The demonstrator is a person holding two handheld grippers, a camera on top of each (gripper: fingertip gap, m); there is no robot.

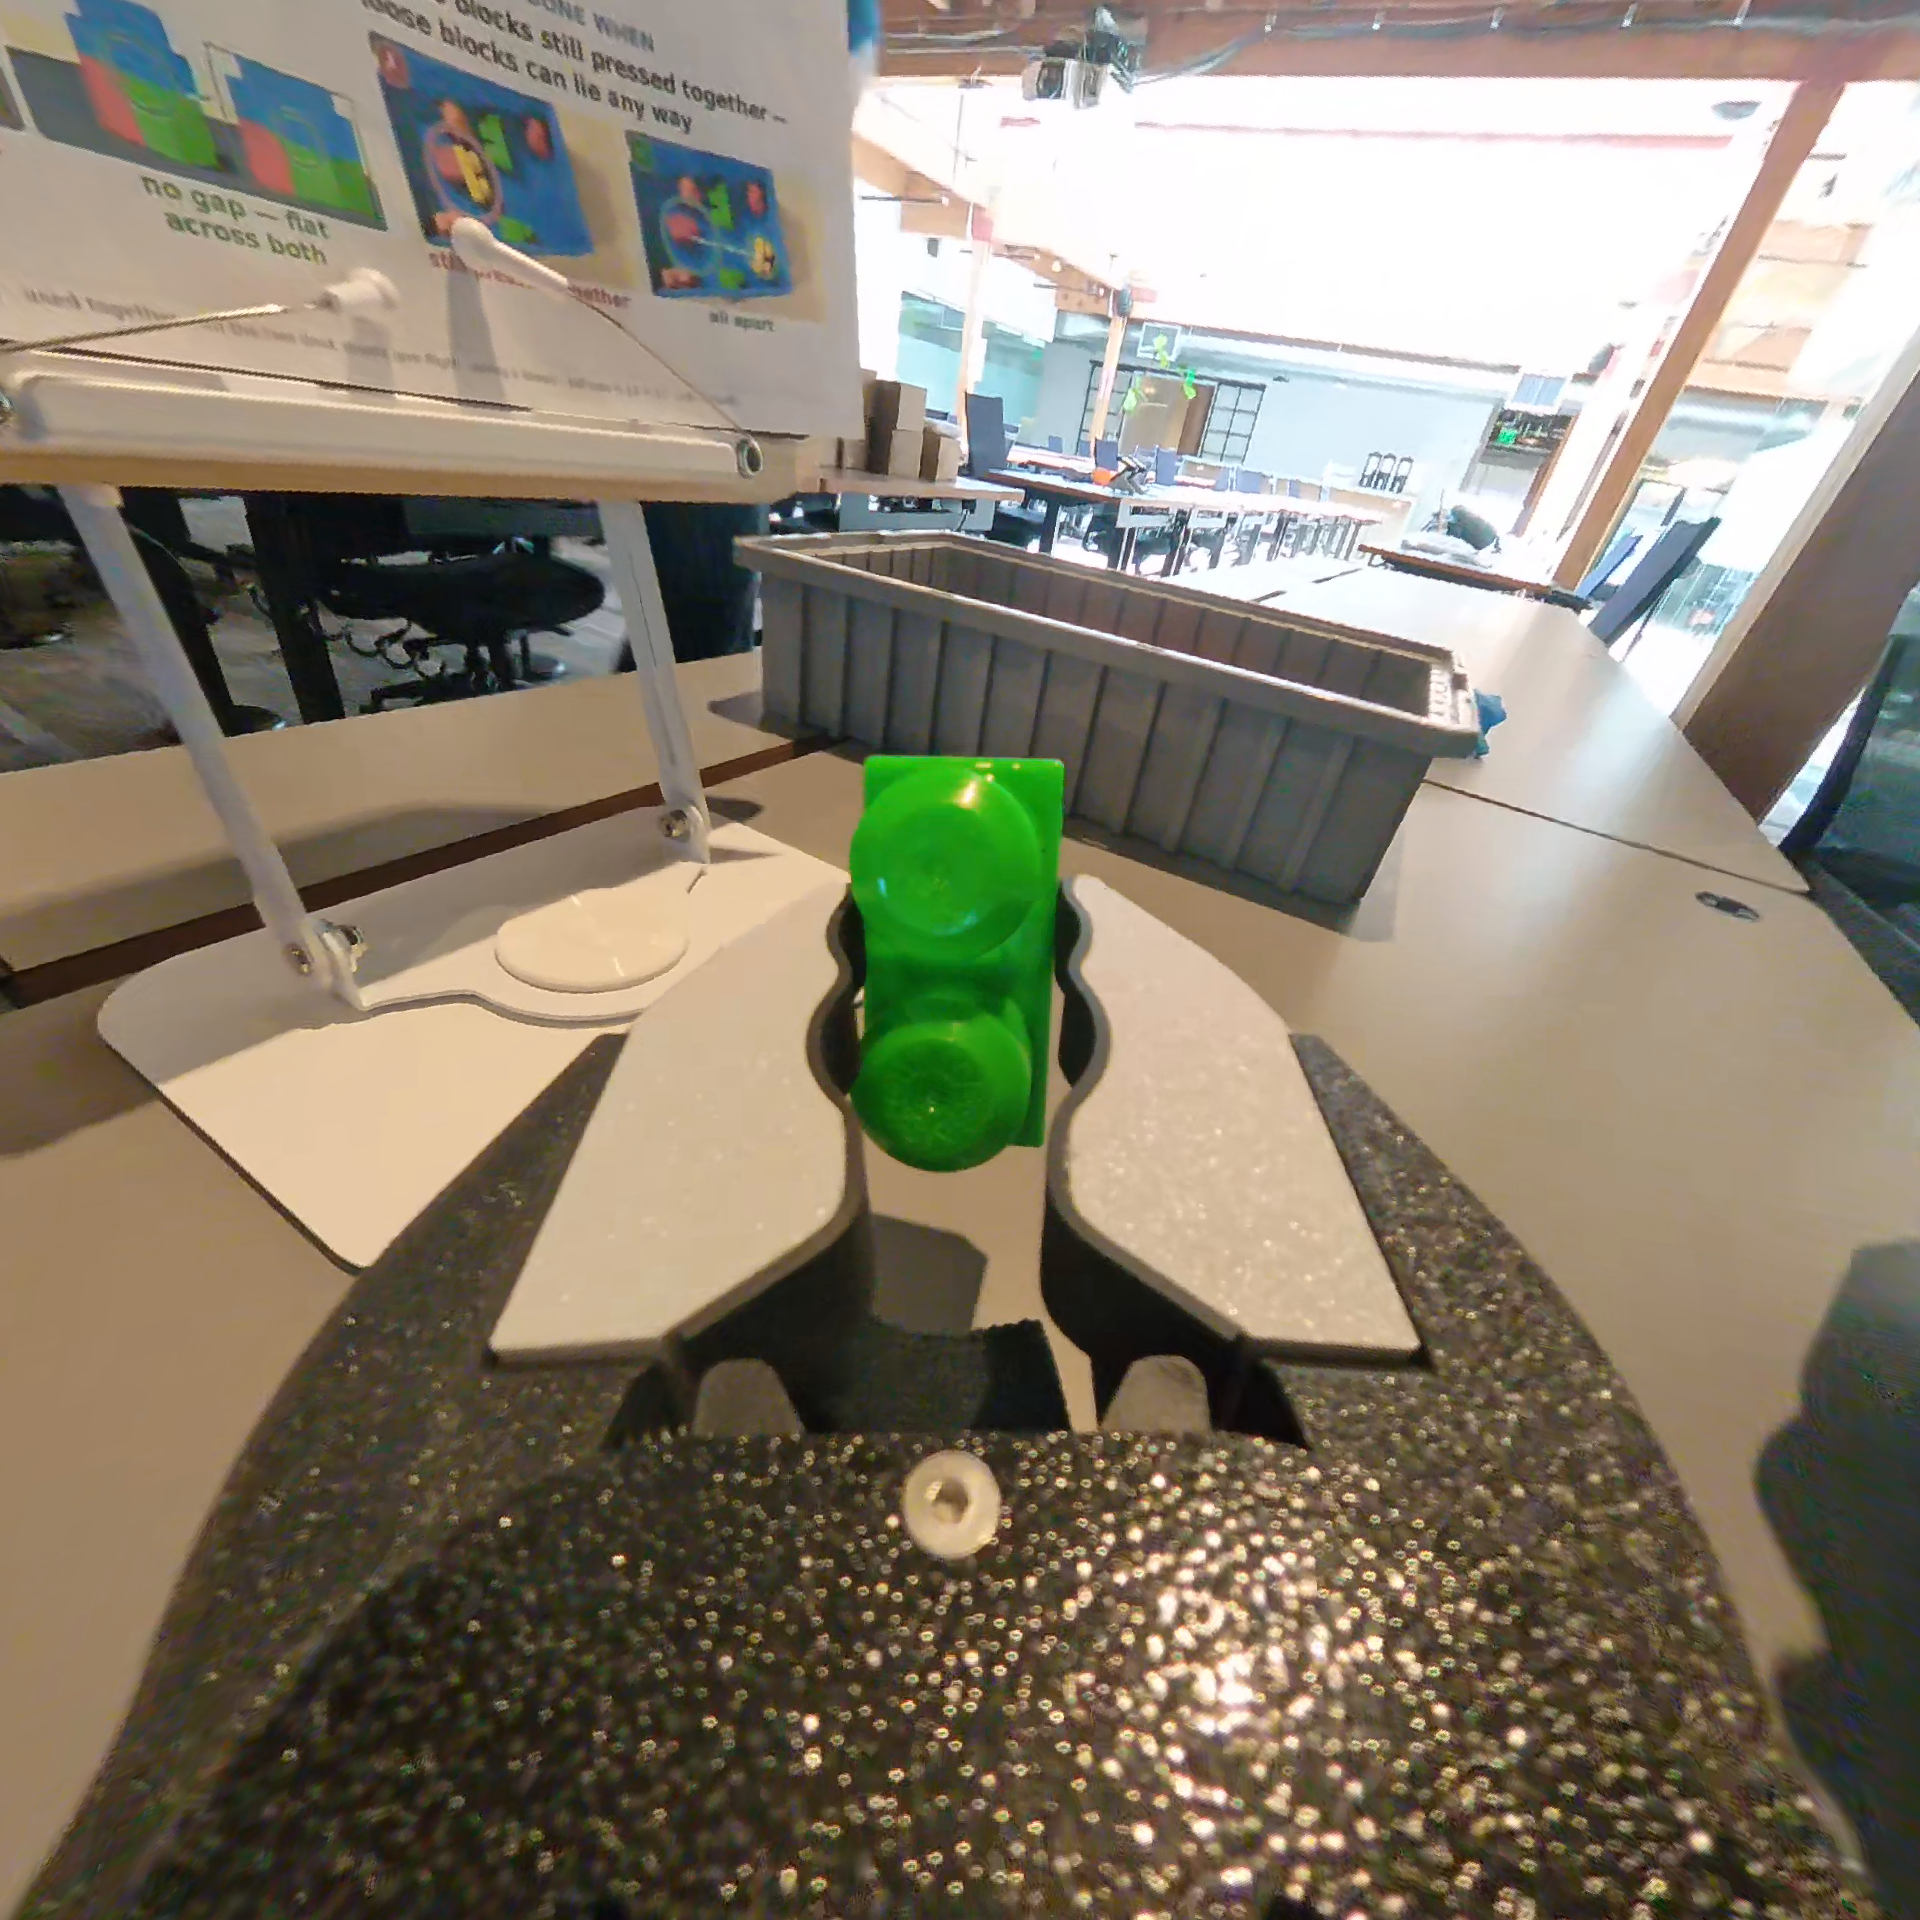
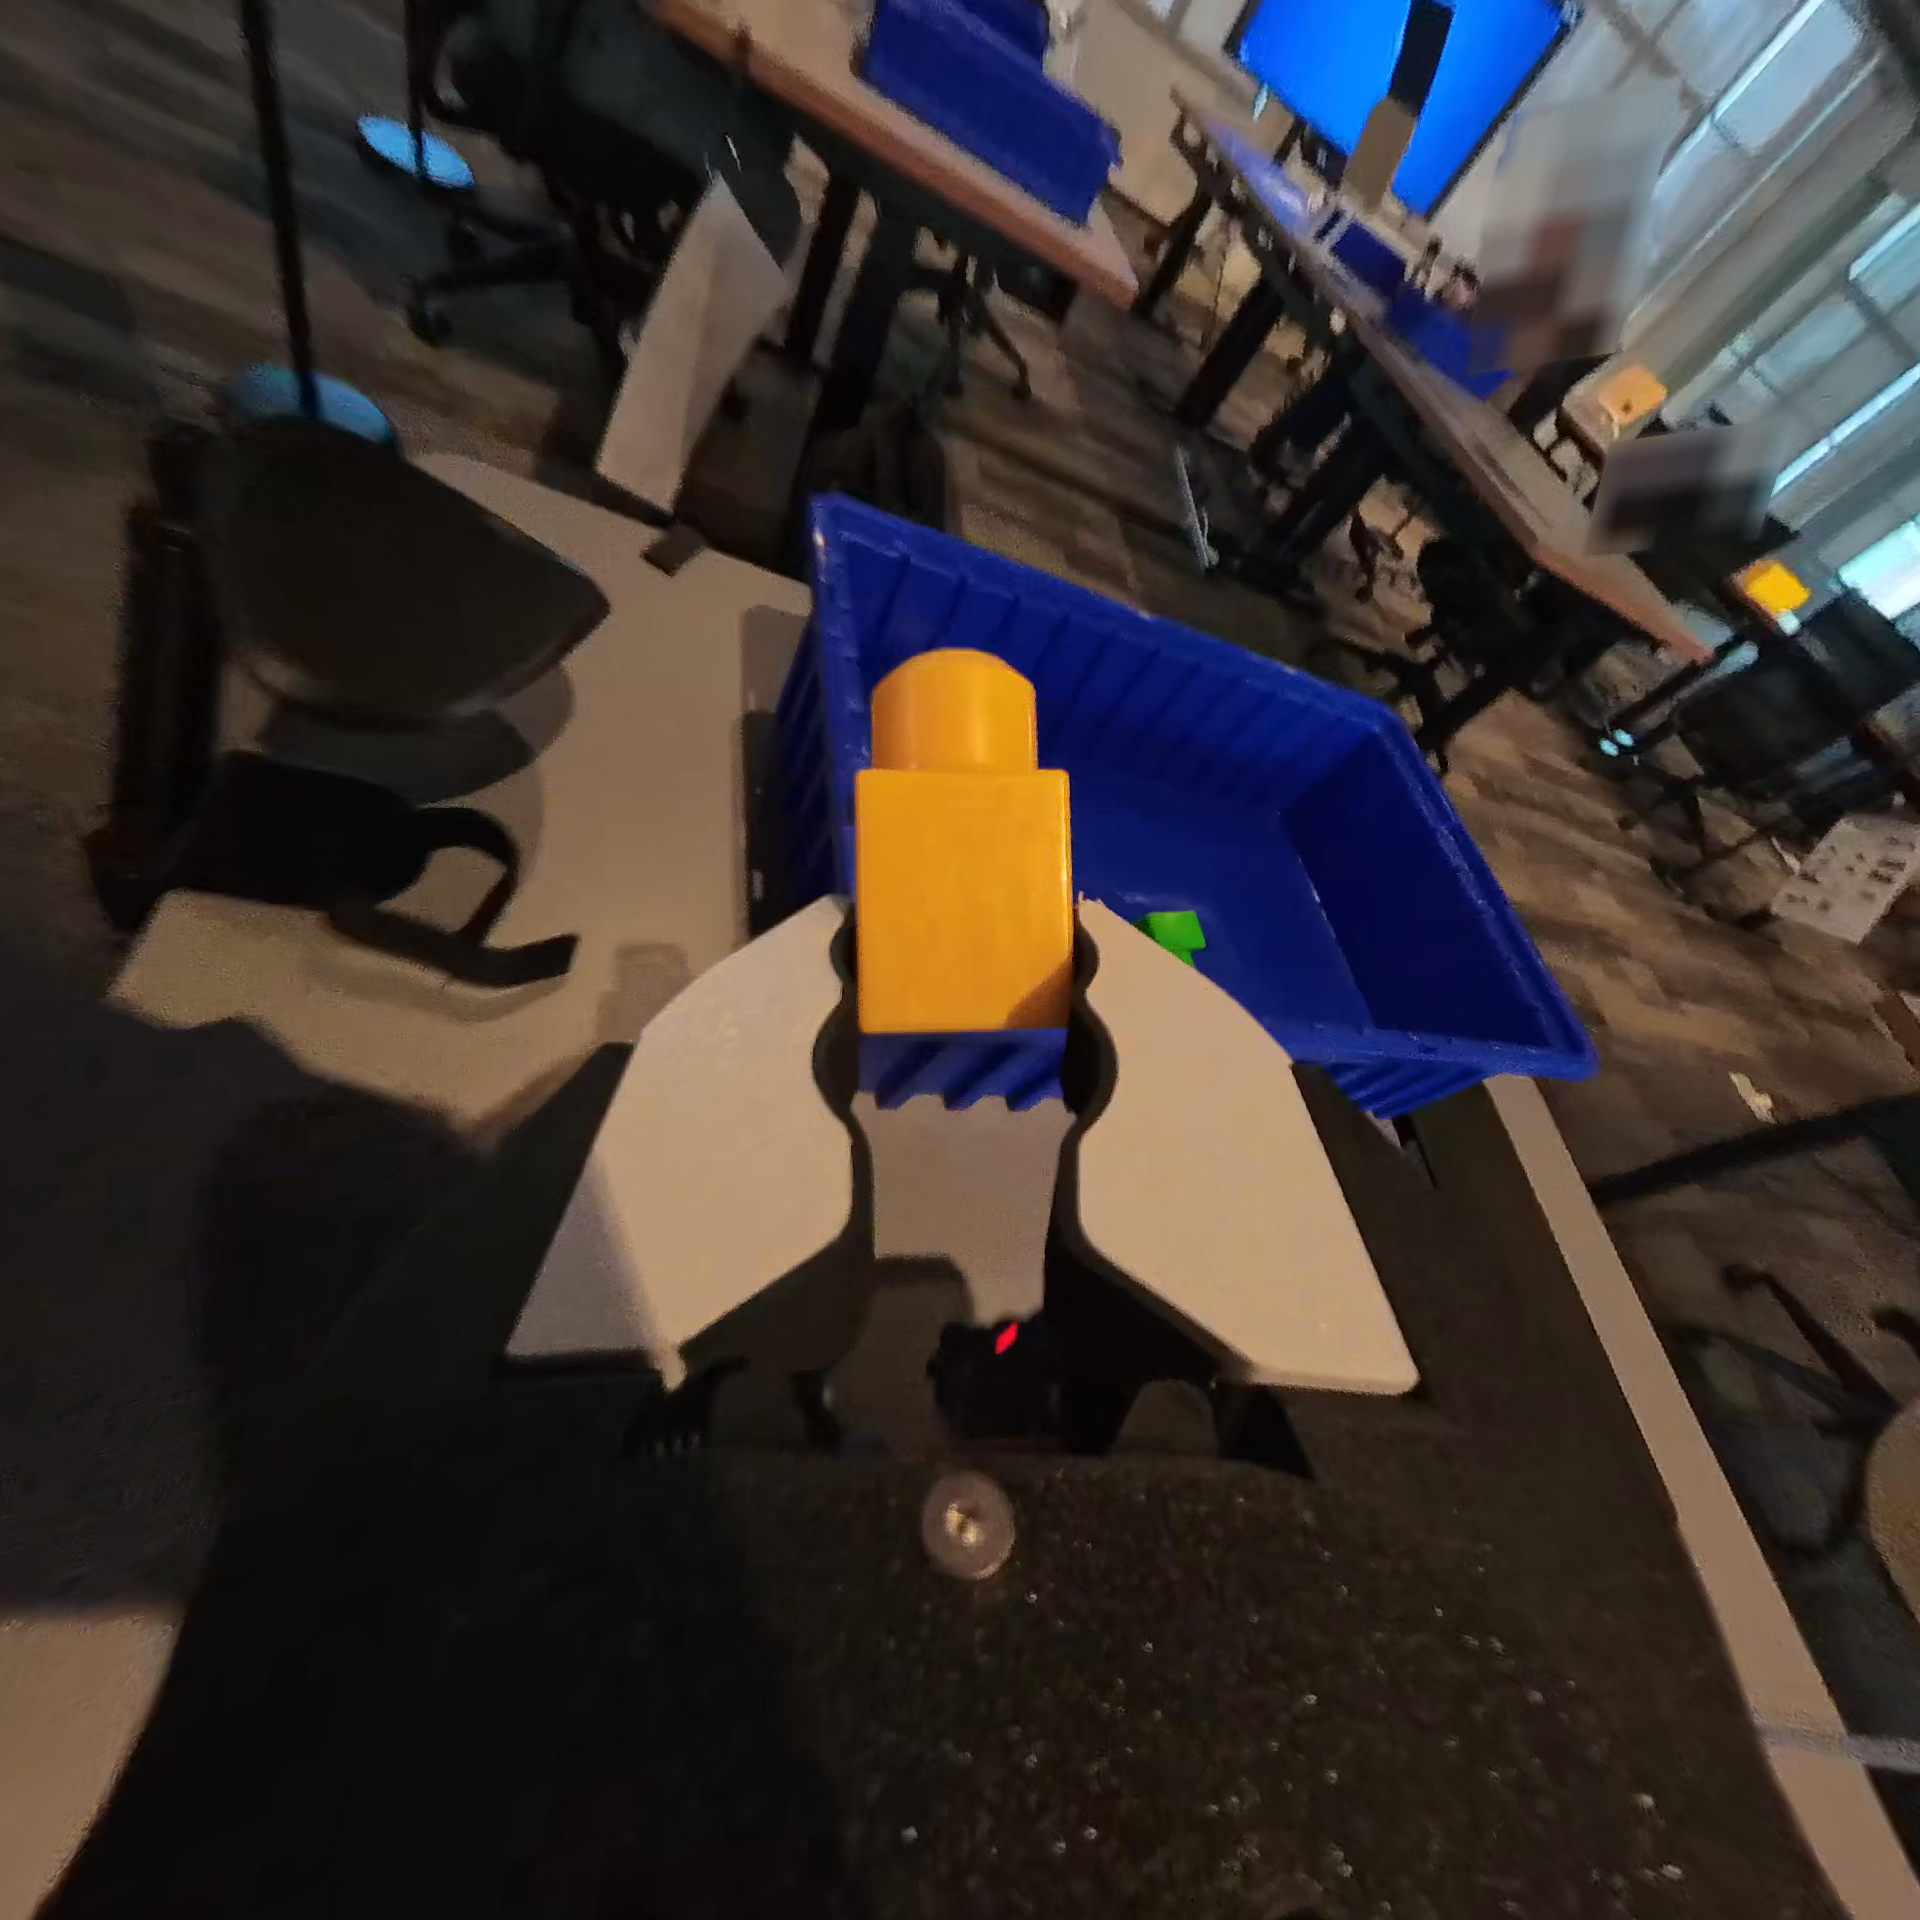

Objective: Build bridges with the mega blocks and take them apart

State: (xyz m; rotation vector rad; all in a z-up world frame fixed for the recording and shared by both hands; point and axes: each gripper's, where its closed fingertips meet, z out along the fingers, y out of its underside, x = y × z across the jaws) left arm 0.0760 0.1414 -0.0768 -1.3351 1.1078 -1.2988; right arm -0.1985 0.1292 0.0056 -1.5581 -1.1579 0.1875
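In the left wrist view my left gripper (image 1: 951, 914) is shut on a green two-stud block (image 1: 951, 961), held above the table with its studs facing the camera. In the right wrist view my right gripper (image 2: 966, 925) is shut on an orange one-stud block (image 2: 961, 883), stud pointing away, held over the near edge of a blue bin (image 2: 1195, 790). Another green block (image 2: 1174, 933) lies inside the blue bin, partly hidden behind the right finger.
A grey ribbed bin (image 1: 1122, 717) stands on the table beyond the left gripper. A white stand (image 1: 416, 987) holding an instruction sheet (image 1: 416, 187) is at the left. A black chair (image 2: 343, 623) stands left of the blue bin. The table edge (image 2: 1662, 1455) runs along the right. My right fingertips sit around 25 cm from my left ones.
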